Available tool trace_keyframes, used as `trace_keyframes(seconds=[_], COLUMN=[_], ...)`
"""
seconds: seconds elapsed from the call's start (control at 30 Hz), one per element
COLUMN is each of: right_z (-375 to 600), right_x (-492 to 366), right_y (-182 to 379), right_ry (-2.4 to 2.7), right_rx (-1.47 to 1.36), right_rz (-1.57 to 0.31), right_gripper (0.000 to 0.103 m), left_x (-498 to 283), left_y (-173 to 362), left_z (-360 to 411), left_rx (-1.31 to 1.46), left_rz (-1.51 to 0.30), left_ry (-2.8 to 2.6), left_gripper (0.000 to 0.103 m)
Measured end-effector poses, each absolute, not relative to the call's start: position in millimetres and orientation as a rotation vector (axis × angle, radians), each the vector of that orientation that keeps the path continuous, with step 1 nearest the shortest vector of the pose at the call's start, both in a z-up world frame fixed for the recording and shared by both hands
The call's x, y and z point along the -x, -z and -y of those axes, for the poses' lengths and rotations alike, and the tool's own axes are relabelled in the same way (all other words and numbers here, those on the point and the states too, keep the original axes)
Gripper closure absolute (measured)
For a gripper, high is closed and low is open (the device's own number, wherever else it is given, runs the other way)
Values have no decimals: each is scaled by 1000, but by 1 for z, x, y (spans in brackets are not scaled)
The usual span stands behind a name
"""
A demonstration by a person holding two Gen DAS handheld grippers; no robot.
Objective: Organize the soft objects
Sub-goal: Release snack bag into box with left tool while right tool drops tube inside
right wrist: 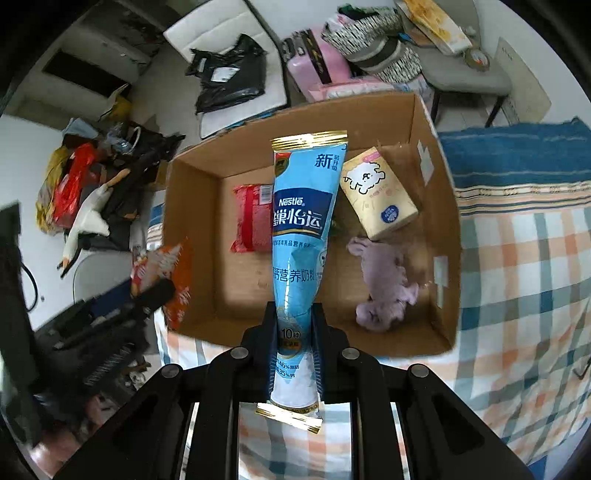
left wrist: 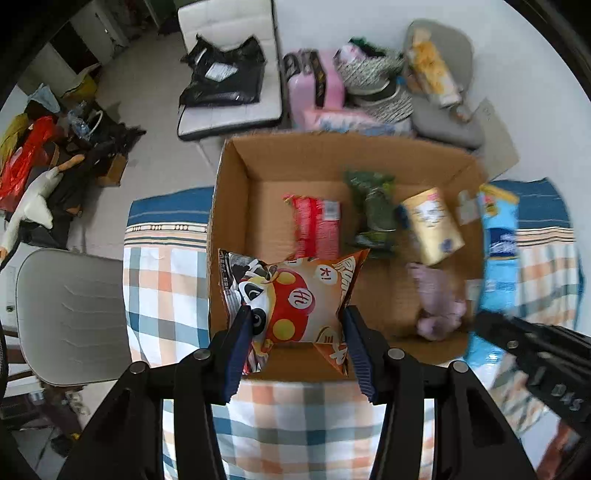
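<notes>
Left gripper [left wrist: 297, 325], bottom centre of the left wrist view, is clenched on an orange snack bag [left wrist: 295, 299] with a cartoon panda print; both blue pads press the bag's sides. Bag sits over the near left corner of the cardboard box [left wrist: 236, 177], partly overlapping the box's near wall. Box stands on a plaid cloth [left wrist: 166, 288], open top.

Inside the box, left to right in the left view: red packet [left wrist: 317, 225] flat on the floor, dark green packet [left wrist: 373, 206] beside it, cream tissue pack [left wrist: 432, 225] tilted, purple plush toy [left wrist: 439, 302] lower right near the front wall.

Right gripper [right wrist: 294, 325], bottom centre of the right wrist view, is clamped on a blue Nestle milk powder pouch [right wrist: 303, 221]. Pouch stands up along the fingers, gold-edged top pointing to the upper middle of the frame, over the box interior. Its lower gold seal hangs below the jaws over the cloth.

Far left of both views: white goose plush [left wrist: 33, 206] lying on floor clutter. Upper centre: black plastic bag [left wrist: 221, 77] on a white cushion [left wrist: 221, 22]. Upper right: pink suitcase [right wrist: 314, 62].
</notes>
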State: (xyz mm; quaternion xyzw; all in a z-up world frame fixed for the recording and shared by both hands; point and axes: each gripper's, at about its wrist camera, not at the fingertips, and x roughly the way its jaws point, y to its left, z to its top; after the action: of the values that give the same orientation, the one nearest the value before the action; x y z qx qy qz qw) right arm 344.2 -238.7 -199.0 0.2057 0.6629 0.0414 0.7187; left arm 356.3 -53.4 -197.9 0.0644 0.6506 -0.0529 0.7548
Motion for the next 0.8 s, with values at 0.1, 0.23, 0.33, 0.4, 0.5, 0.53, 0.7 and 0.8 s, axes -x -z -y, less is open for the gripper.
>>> trace_keyframes(seconds=[0.1,0.23,0.33,0.4,0.5,0.53,0.7,0.8], right_z=[240,238,237,236,234,234,236,233], right_x=[-361,-376,-382,-385,-387,-388,-384,-381], right_y=[221,251,268,278,288,291,303,310], right_ry=[-61,-39,-22,-17,-12,-8,41,41], right_rx=[-453,-445,-434,-443,-457,-473,-572,-618], right_rz=[-1485,-1528,-1547,-1559,-1568,-1571,-1552,-1553], right_gripper=[85,85,85,85,85,85,85,85], left_x=[-368,-375,-380,-382,-383,-384,-386,-388], left_y=[227,254,270,277,288,291,301,303], left_z=[56,59,59,59,57,57,52,52], left_rx=[-179,-200,-197,-195,-201,-200,-184,-177], left_rz=[-1470,-1524,-1552,-1565,-1582,-1589,-1609,-1618], left_ry=[99,98,93,90,83,78,67,66], left_gripper=[57,57,57,56,56,56,56,56])
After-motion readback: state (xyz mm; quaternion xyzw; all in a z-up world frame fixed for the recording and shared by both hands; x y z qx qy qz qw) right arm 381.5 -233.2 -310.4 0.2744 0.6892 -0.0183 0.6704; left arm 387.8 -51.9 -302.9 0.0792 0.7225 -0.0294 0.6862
